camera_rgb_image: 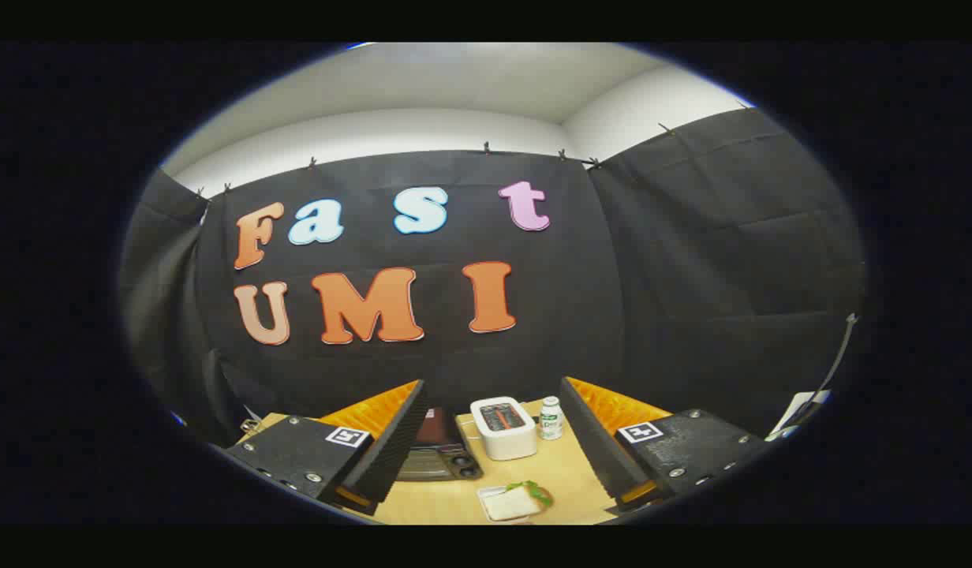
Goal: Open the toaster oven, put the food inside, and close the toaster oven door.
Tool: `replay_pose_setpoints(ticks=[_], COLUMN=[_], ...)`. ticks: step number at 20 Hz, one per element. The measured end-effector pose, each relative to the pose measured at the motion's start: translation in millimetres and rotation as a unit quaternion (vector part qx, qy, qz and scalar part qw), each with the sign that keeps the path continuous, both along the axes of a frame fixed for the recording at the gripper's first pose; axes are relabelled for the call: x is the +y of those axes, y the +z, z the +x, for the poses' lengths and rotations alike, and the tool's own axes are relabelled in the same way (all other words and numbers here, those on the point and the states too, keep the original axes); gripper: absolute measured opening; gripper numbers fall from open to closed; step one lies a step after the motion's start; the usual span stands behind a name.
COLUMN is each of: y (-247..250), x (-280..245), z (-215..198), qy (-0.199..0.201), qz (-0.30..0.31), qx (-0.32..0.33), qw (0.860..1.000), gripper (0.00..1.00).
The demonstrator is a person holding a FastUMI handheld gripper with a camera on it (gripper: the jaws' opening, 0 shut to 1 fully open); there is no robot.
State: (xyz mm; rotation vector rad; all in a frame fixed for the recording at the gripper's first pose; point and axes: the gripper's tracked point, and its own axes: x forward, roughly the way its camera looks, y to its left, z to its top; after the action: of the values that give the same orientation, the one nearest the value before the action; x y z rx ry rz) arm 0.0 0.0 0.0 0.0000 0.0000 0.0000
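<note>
Toaster oven beside white toaster, bottle; claw open.

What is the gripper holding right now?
Nothing. The gripper is open, its fingers wide apart above the table. The toaster, bottle, oven and sandwich sit far below, untouched.

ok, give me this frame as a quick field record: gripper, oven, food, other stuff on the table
gripper: gripper open, fingers spread wide, holding nothing, raised above the table
toaster oven: toaster oven dark, partly hidden behind the left finger; door state cannot be told
food: sandwich with a green leaf on a small tray, on the wooden table, between the fingers
other: white toaster and small bottle beyond the food
</note>
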Motion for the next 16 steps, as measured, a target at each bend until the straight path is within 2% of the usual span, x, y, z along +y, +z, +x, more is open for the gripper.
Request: replay_pose_setpoints(ticks=[3,7,16], y=[-1.5,-0.1,2.2], x=[40.9,70.3,78.2], z=[-17.7,-34.7,-27.6], qy=[0.011,0.008,0.000], qz=[0.007,-0.005,-0.010], qx=[-0.007,-0.011,-0.003], qw=[1.000,1.000,1.000], gripper=[0.99,0.98,0.99])
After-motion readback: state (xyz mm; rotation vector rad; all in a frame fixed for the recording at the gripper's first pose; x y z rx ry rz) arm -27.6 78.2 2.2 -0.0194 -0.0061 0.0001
